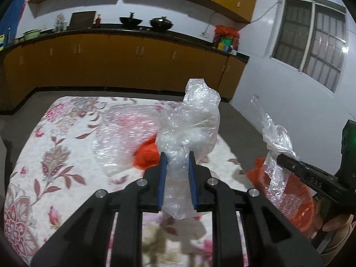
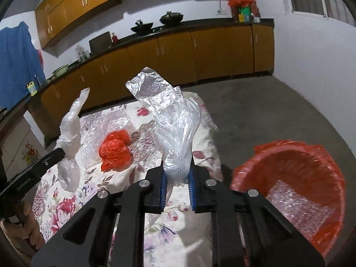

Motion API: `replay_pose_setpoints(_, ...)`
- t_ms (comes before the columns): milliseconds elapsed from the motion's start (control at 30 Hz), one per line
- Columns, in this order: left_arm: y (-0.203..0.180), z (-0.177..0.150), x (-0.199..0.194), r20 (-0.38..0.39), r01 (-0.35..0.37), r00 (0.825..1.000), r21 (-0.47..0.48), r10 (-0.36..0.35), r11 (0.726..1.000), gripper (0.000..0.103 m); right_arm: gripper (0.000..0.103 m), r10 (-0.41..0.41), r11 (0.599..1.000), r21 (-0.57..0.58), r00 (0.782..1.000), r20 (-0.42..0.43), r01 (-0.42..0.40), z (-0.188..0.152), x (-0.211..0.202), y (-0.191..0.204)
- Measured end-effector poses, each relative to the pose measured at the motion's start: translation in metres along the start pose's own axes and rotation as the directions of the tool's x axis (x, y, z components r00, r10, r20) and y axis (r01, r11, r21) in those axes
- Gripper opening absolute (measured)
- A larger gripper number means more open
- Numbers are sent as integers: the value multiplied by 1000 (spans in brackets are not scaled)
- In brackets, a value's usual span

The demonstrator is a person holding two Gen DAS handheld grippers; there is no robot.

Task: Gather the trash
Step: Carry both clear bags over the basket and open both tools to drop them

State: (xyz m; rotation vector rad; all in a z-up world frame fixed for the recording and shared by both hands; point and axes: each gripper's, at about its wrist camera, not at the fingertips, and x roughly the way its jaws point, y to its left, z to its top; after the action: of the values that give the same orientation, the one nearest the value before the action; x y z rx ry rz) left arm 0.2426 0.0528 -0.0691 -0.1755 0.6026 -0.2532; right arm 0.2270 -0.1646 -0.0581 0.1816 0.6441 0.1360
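My left gripper (image 1: 177, 155) is shut on a crumpled clear plastic bag (image 1: 189, 120), which sticks up above the flowered tablecloth (image 1: 51, 155). My right gripper (image 2: 176, 166) is shut on a second clear plastic bag (image 2: 164, 106); it shows in the left wrist view too, right gripper (image 1: 287, 161) with its bag (image 1: 276, 138). In the right wrist view the left gripper (image 2: 53, 154) holds its bag (image 2: 69, 138) at the left. A crumpled red bag (image 2: 115, 151) and a clear bubbly sheet (image 1: 115, 138) lie on the cloth. A red-lined bin (image 2: 329, 178) stands right of the table.
Clear plastic (image 2: 298, 202) lies inside the bin. Grey floor (image 2: 255, 111) runs to yellow cabinets (image 1: 111, 62) under a dark counter with woks (image 1: 161, 23) and a window (image 1: 311, 40) on the right wall. A person's hand (image 1: 338, 224) holds the right gripper.
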Motion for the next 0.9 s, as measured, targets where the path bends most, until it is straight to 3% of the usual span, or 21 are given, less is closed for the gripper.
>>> replay_pose_setpoints(400, -86, -2, 13, -26, 173, 985, 64, -172, 983, 19, 17, -130, 985, 120, 990, 54, 123, -11, -54, -69)
replay_pose_setpoints(667, -145, -9, 26, -65, 286, 958, 100, -280, 953, 19, 17, -228, 953, 217, 971, 66, 209, -21, -83, -120)
replay_pose_setpoints(900, -183, -18, 38, -103, 352, 935, 126, -341, 928, 19, 17, -267, 938, 251, 960, 79, 240, -26, -96, -143)
